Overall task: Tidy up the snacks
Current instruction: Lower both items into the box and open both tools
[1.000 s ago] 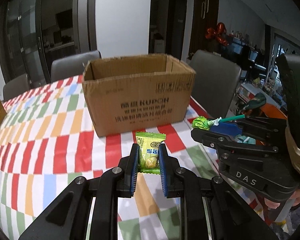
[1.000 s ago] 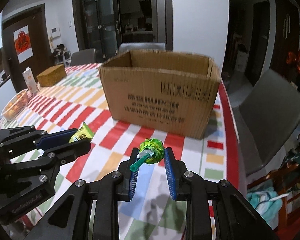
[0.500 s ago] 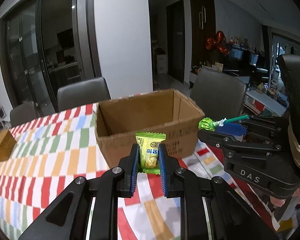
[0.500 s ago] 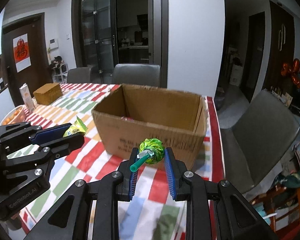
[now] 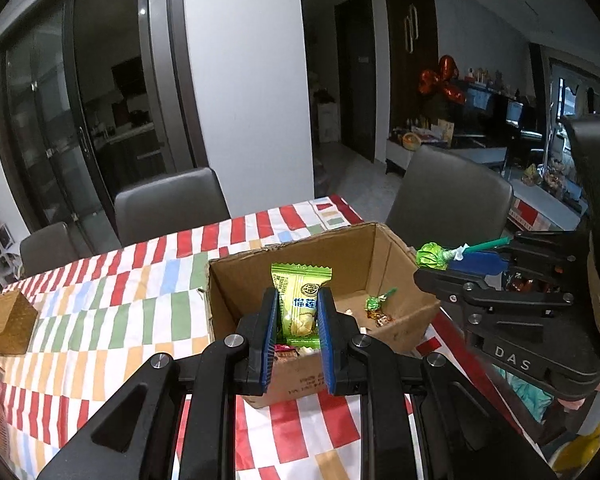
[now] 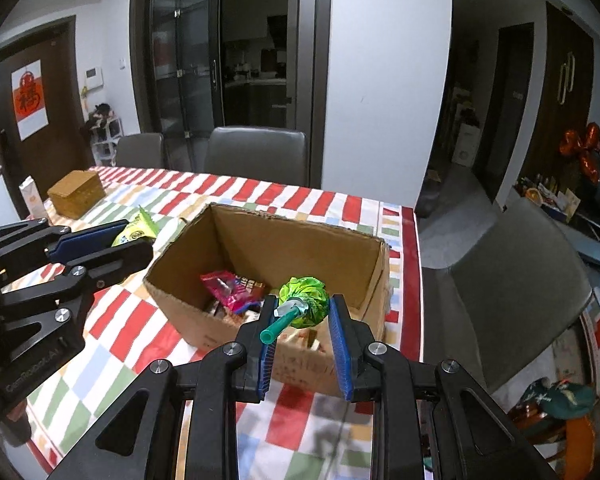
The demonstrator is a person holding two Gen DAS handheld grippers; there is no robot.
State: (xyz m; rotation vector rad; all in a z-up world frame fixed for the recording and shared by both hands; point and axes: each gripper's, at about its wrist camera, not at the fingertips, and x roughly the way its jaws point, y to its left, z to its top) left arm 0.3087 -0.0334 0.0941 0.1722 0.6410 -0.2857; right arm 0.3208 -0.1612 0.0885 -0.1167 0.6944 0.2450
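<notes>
My left gripper [image 5: 298, 312] is shut on a green snack packet [image 5: 300, 300] and holds it upright over the near rim of an open cardboard box [image 5: 384, 252]. My right gripper [image 6: 302, 314] is shut on a green-wrapped lollipop [image 6: 306, 304] with a teal stick, above the box's [image 6: 260, 236] near edge. The box holds several snacks, among them a pink packet [image 6: 230, 286] and a small green candy [image 5: 374, 304]. In the left wrist view the right gripper [image 5: 432, 258] is at the box's right corner. In the right wrist view the left gripper [image 6: 136, 240] is left of the box.
The box stands on a table with a striped cloth [image 6: 300, 196]. A woven box [image 6: 76, 194] and a carton [image 6: 32, 196] stand at the far left. Grey chairs [image 6: 256, 156] stand behind the table and one [image 6: 512, 276] at its right side.
Both grippers have risen and tilted down, and now look into the box from above. Each still holds its snack, now closer to the box opening.
</notes>
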